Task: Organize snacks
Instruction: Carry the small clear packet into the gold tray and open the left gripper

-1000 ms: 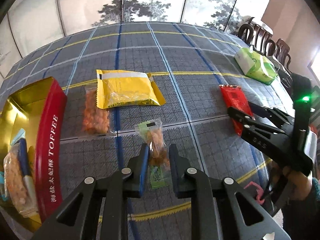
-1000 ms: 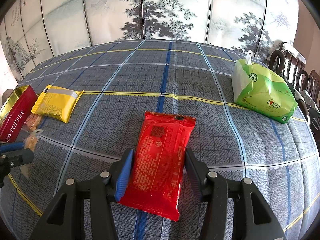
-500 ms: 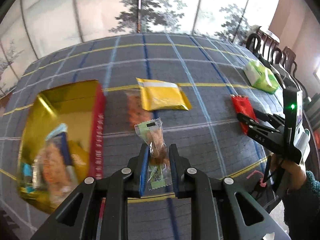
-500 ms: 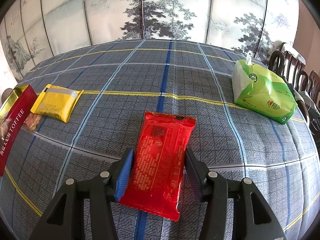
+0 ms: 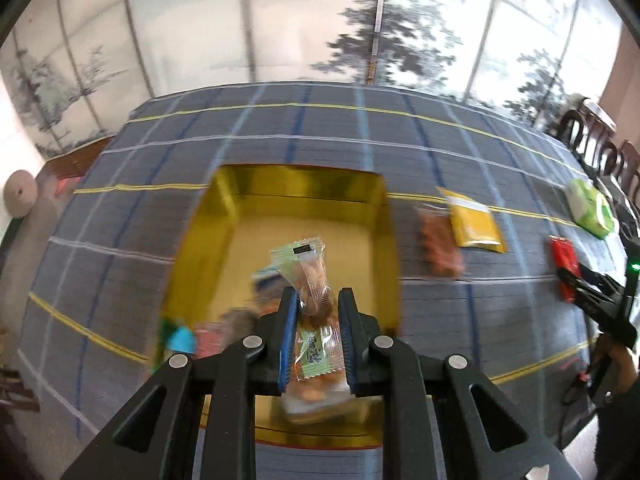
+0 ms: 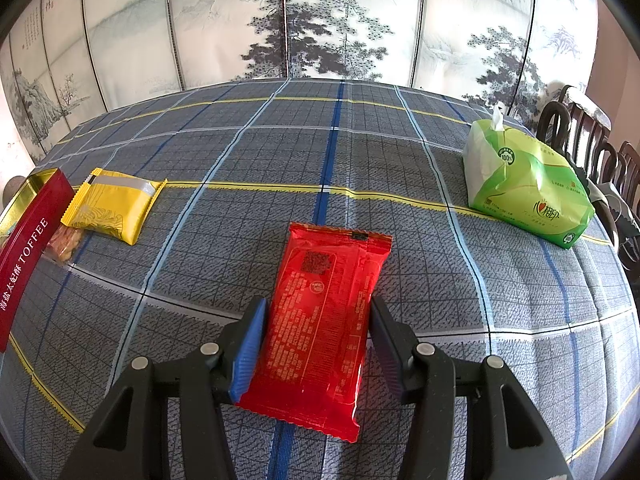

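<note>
Painted pine-tree screens stand behind a table under a grey plaid cloth (image 6: 248, 152) crossed by blue and yellow lines. Going outward from the left gripper (image 5: 318, 320): its jaws are pinched on a small clear snack packet (image 5: 314, 292) with a green end, held upright over the open gold tin (image 5: 384, 248), which sits toward the cloth's left edge with several wrapped snacks blurred on its floor. Just beside the tin's right wall lie an orange snack bag (image 5: 440, 248) and a yellow packet (image 5: 476, 224), touching each other. The right gripper (image 6: 316, 340) sits low on the cloth near its front edge, jaws flanking a red packet (image 6: 324, 320) that lies flat; whether the pads press it I cannot tell. A green tissue pack (image 6: 524, 184) rests toward the right edge. Judging by this, the step in hand is dropping 1 packet into the tin; the next move calls for lowering it inside the walls and spreading the jaws, with 3 snacks left outside.
</note>
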Demonstrator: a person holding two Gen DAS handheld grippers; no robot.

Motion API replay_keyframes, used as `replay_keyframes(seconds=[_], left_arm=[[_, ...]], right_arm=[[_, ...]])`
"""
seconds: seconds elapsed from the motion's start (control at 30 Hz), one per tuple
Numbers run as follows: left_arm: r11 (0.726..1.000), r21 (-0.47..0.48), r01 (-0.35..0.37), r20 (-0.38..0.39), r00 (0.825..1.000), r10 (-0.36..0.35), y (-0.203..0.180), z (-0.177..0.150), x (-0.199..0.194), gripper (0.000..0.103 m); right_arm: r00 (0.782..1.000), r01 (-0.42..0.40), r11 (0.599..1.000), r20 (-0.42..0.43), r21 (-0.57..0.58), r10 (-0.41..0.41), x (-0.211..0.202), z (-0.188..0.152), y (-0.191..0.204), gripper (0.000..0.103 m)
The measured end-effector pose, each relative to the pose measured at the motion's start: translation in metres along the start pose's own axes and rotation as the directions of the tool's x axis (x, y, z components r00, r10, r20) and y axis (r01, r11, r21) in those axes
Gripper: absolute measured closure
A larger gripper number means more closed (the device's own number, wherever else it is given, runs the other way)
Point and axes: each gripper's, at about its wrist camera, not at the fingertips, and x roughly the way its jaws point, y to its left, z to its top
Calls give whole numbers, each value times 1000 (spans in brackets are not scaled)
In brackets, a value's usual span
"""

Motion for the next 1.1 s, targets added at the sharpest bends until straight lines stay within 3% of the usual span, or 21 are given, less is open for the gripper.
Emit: replay_keyframes(seconds=[0.37, 1.1], left_arm=[[998, 3, -66, -69, 995, 66, 48, -5, 32, 85], [997, 2, -73, -88, 993, 73, 61, -16, 38, 82]], right_arm=[[1000, 0, 1000, 0, 0, 0, 0, 0, 0, 50], [1000, 5, 1000, 0, 1, -5, 1, 0, 1, 50]])
